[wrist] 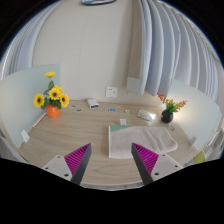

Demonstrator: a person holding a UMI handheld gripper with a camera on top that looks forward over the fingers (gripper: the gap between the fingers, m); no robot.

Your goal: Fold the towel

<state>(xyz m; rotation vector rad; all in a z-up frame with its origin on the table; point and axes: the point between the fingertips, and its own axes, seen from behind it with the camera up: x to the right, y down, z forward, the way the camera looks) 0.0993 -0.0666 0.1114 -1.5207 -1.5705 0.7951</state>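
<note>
**One towel on the counter, ahead of empty jaws**

From the left: one pot of sunflowers (51, 100) stands at the far left of the counter (70, 135). A few small flat items (94, 103) lie near the back wall; what they are cannot be told. One pale towel (143, 137) lies flat, just ahead of the right finger and to the right of the gap. One small plant with orange flowers (168, 108) stands beyond it. The gripper (112, 160) has its jaws apart, holding nothing, pink pads (79, 157) facing inward.

wood table (60, 140), towel (145, 135), 2 flower pots (53, 110)
</note>
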